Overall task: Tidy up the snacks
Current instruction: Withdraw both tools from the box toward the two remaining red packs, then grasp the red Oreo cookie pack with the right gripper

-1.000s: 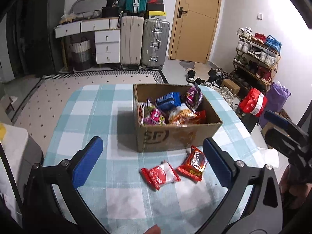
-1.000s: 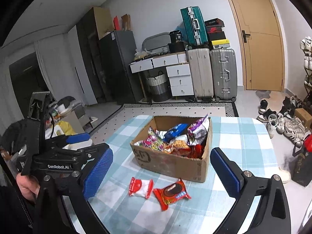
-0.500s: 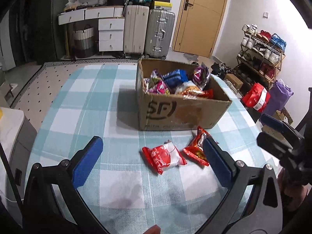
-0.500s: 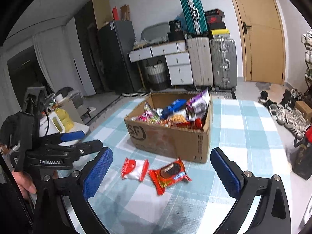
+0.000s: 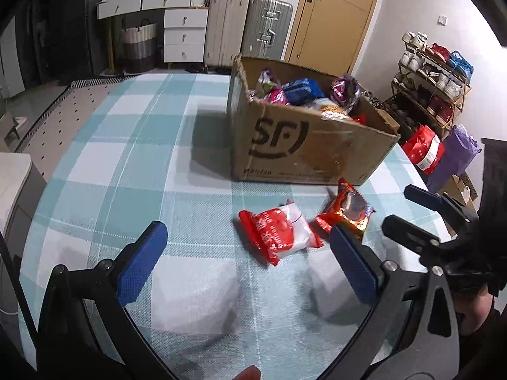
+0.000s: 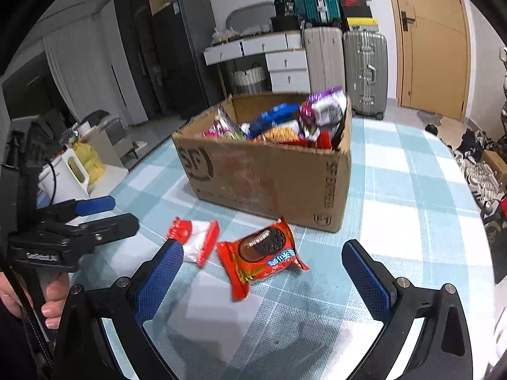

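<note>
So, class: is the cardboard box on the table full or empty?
Full, or nearly. Snack packets are heaped to the rim of the box, and a purple one pokes above it. Both views show this.

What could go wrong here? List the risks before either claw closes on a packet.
1. The red-and-white packet and the cookie packet lie almost touching, so one claw may nudge or pinch both.
2. Both are flat on the tablecloth; fingertips may catch the cloth instead.
3. The left claw and right claw, both open, aim at the same spot and could collide.
4. The box is heaped; a dropped packet may slide off.
</note>
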The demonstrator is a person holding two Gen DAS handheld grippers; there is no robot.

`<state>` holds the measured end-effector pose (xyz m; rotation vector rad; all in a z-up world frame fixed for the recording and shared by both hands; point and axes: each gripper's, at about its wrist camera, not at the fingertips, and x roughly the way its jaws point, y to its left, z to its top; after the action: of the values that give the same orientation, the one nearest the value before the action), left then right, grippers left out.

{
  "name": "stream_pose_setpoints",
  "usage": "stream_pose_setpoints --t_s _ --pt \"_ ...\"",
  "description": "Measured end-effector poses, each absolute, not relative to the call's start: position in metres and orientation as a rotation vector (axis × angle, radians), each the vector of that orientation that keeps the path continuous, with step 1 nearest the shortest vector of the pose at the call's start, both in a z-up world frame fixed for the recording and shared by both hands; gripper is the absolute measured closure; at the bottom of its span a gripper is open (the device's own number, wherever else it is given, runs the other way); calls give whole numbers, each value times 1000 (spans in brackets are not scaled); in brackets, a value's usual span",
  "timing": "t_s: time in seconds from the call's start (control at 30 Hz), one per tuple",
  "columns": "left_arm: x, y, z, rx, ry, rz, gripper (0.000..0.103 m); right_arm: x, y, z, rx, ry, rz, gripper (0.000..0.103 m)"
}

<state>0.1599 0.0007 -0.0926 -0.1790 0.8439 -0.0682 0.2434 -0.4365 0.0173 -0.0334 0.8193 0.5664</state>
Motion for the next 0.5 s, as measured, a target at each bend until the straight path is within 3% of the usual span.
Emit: stream_pose_setpoints --t_s 0.5 --pt "175 20 -124 -212 906 -63 1 285 -402 -37 -127 965 529 2"
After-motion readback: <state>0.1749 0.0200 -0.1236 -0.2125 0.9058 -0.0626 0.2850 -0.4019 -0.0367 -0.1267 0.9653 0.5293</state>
